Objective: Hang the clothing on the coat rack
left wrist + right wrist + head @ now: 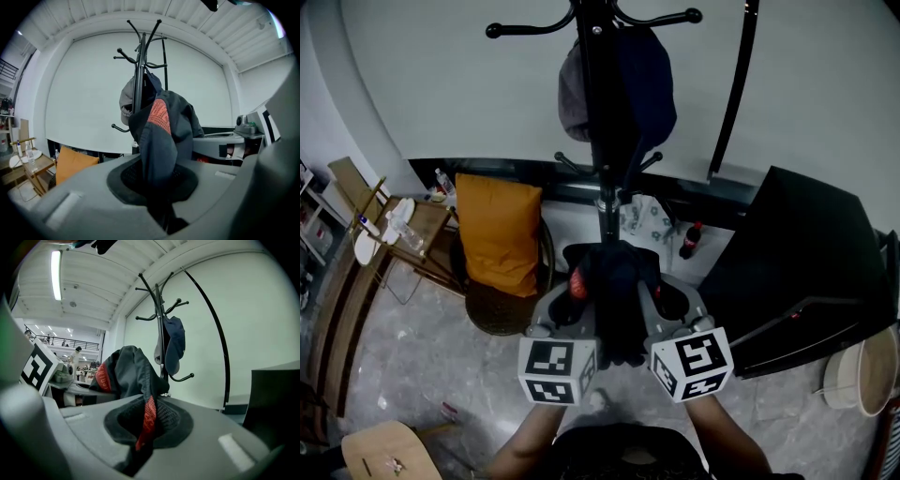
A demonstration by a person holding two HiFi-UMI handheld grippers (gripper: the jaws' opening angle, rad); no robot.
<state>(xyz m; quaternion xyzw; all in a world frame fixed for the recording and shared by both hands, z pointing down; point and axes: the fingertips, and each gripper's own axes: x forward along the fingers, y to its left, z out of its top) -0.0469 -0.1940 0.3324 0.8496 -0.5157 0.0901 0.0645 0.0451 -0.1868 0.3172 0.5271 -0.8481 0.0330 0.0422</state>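
A dark garment with red trim (615, 298) hangs bunched between my two grippers, just in front of the black coat rack pole (602, 141). My left gripper (574, 314) is shut on the cloth; in the left gripper view the garment (161, 136) rises out of the jaws (159, 192) toward the rack (140, 61). My right gripper (660, 311) is shut on it too, with a red strip (149, 420) pinched in its jaws (144, 432). A grey cap (572, 94) and a navy cap (652, 89) hang on the rack; its upper hooks (525, 28) are bare.
A wicker chair with an orange cushion (497, 234) stands left of the rack's base. A large black cabinet (806, 272) is on the right, with a cola bottle (689, 241) beside it. A curved black rod (736, 84) rises right of the rack. A wooden folding table (403, 234) stands far left.
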